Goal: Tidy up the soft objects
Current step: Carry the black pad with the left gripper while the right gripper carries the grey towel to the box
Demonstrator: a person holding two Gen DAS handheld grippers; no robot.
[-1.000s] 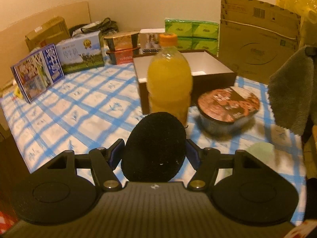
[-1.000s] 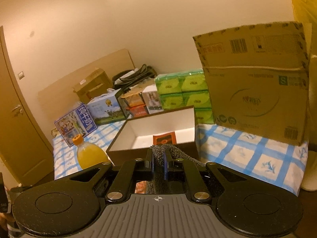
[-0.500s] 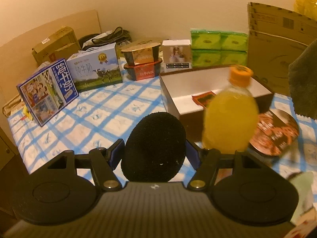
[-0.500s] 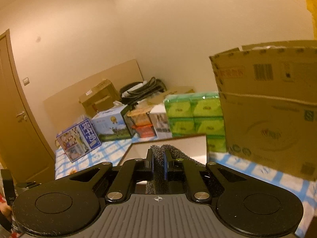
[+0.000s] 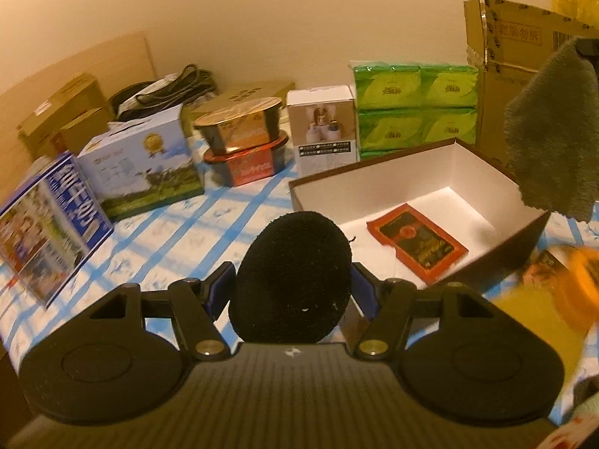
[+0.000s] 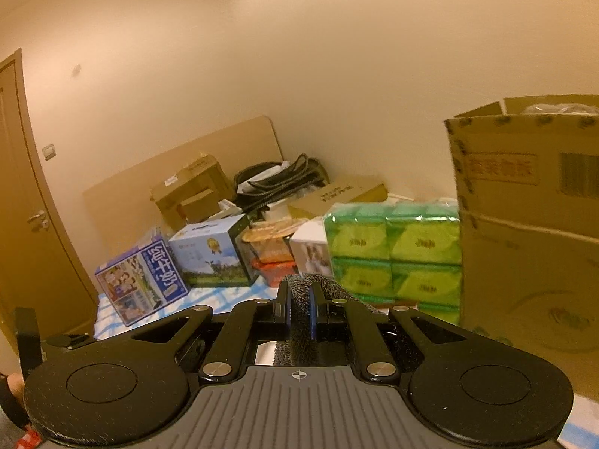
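My left gripper [image 5: 294, 280] is shut on a round black fuzzy pad [image 5: 292, 273], held above the near left corner of an open brown box [image 5: 524, 232] with a white inside. A red sachet [image 5: 415, 245] lies on the box floor. My right gripper [image 6: 299, 308] is shut on a grey plush cloth [image 6: 299, 321]. In the left wrist view that grey cloth [image 5: 550, 138] hangs at the right edge, over the box's far right side.
On the blue-checked tablecloth [image 5: 168, 232] stand milk cartons [image 5: 142, 164], stacked noodle bowls [image 5: 243, 142], a white carton [image 5: 324, 131] and green tissue packs [image 5: 415, 108]. A tall cardboard box [image 6: 531, 232] rises at the right. An orange juice bottle [image 5: 543, 299] is blurred at the lower right.
Both grippers have swept sideways: the juice bottle and noodle cup slid from centre to the right edge, and the open box now lies just ahead of the black pad. Neither grip changed.
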